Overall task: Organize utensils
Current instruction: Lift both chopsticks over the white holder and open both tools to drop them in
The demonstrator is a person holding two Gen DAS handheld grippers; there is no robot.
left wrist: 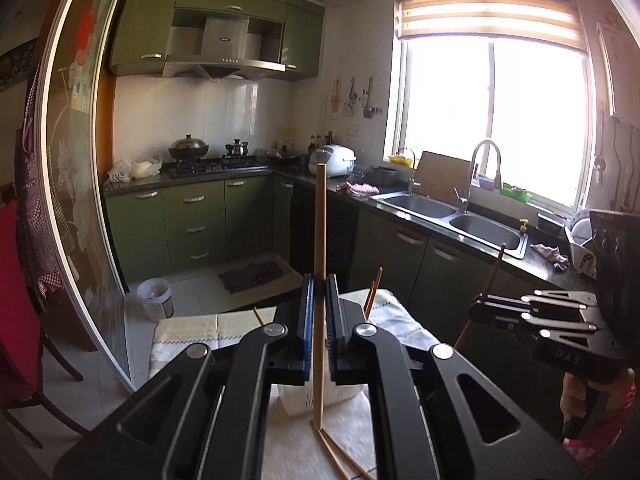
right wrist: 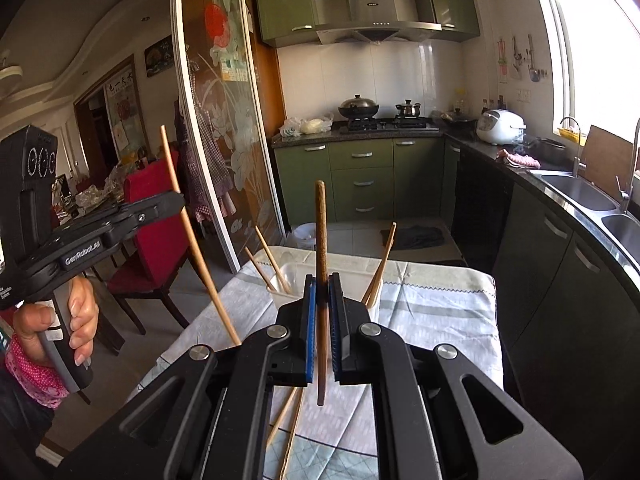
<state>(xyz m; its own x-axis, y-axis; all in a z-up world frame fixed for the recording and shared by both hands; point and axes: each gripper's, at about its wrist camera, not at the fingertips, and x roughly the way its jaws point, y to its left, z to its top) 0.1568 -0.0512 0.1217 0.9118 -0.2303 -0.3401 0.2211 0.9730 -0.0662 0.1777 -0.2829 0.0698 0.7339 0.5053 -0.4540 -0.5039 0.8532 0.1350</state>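
Your left gripper [left wrist: 319, 300] was clenched on a light chopstick [left wrist: 320, 240], the blue pads pressed against it from both sides. The stick stood nearly upright, its top toward 12 o'clock and its lower end hanging free just above the cloth-covered table [left wrist: 188, 332]. From the right wrist view the same stick [right wrist: 188, 216] leaned, top toward 11 o'clock, with your left gripper [right wrist: 176, 200] gripping it in the upper half.

Your right gripper [right wrist: 322, 304] was grasping a dark chopstick [right wrist: 321, 240], also close to vertical, top at 12 o'clock, bottom end clear of the table [right wrist: 440, 312]. In the left wrist view that gripper [left wrist: 480, 308] sat at 3 o'clock, the dark stick [left wrist: 496, 268] poking up out of its tip.

A white holder [right wrist: 292, 276] stood on the cloth, directly beyond your right gripper. Chopsticks in the holder [right wrist: 272, 260] leaned toward 11 o'clock on its left side; another pair [right wrist: 382, 264] leaned toward 1 o'clock on its right. Loose chopsticks [right wrist: 288, 420] lay flat on the cloth at 6 o'clock, partly hidden under your right gripper's body. In the left wrist view the holder [left wrist: 304, 400] showed only as a white slotted wall under the fingers, with loose sticks [left wrist: 336, 456] on the cloth below it.

Your left hand [right wrist: 76, 320] wrapped the left gripper's handle at 9 o'clock.
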